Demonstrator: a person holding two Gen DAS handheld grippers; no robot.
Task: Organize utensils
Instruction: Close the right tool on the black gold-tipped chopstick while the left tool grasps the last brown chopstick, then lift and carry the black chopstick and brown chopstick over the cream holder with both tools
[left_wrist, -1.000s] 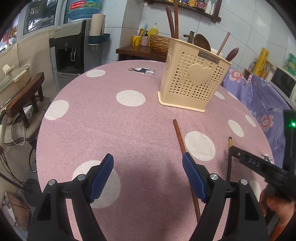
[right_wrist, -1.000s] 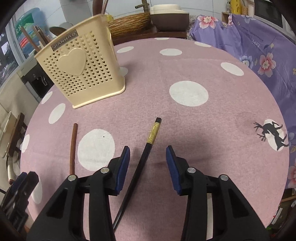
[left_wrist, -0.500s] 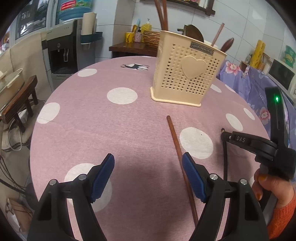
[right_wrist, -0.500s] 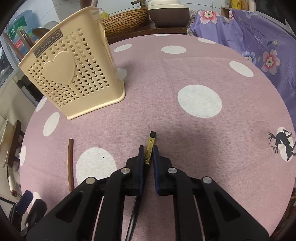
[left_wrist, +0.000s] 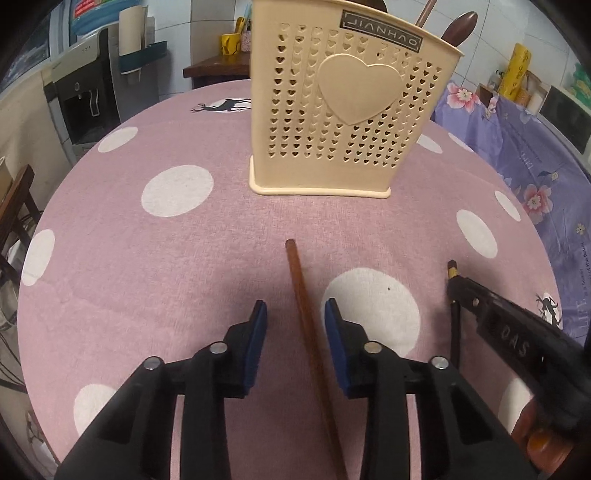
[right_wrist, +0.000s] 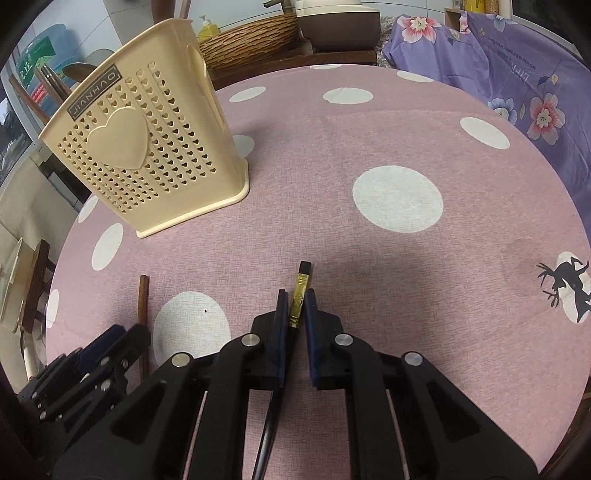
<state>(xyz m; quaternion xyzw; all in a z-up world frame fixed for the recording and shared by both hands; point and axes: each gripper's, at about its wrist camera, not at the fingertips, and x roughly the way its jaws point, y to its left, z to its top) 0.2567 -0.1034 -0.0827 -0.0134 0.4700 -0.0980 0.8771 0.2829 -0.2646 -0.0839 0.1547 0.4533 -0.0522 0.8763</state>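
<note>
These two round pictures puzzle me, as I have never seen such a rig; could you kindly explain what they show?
A person holds a two-finger claw in each hand; a fisheye camera on each looks along its fingers. In the left view, the left claw is closing around a brown chopstick lying on the pink dotted tablecloth, not yet pinching it. In the right view, the right claw is clamped on a black chopstick with a gold band. Behind stands a cream utensil holder with utensils already in it.
</note>
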